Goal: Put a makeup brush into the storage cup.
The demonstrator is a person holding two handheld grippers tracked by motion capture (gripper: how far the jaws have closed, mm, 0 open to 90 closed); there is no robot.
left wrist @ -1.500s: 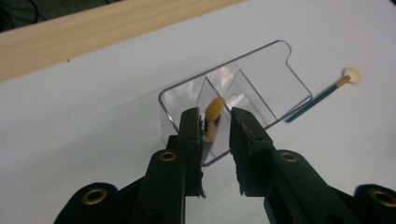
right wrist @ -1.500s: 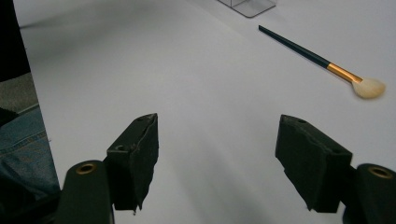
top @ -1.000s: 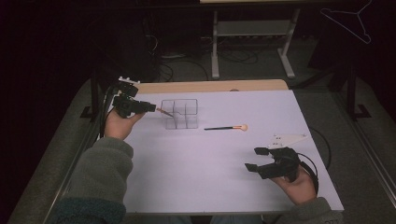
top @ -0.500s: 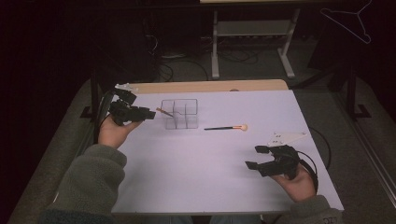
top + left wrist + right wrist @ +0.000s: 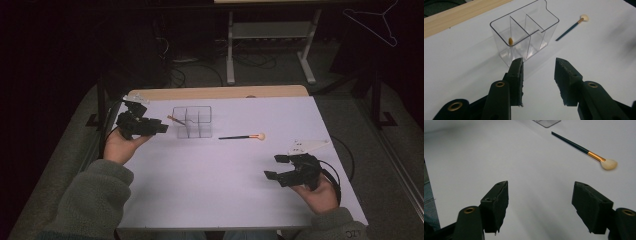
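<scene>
A clear compartment organizer (image 5: pixel 192 122) (image 5: pixel 524 37) stands on the white table sheet (image 5: pixel 215 190). A small brush (image 5: pixel 175 120) leans in its left compartment, with its tan tip (image 5: pixel 510 41) showing through the wall. My left gripper (image 5: pixel 162 127) (image 5: pixel 537 63) hovers just left of the organizer. Its jaws have just been opening and nothing is between them. A second brush (image 5: pixel 242 136) (image 5: pixel 584 148) (image 5: pixel 571 26), with a dark handle and pale bristles, lies flat to the right of the organizer. My right gripper (image 5: pixel 272 167) (image 5: pixel 540 187) rests open at the near right, well short of that brush.
The wooden table edge (image 5: pixel 215 93) runs along the far side of the sheet. Beyond it are a metal stand (image 5: pixel 270 35) and cables on the dark floor. A wire hanger (image 5: pixel 372 22) hangs at the top right.
My left gripper has drawn back a little from the organizer and its jaws stand wider. The small brush stays in the organizer. The right hand has kept still.
</scene>
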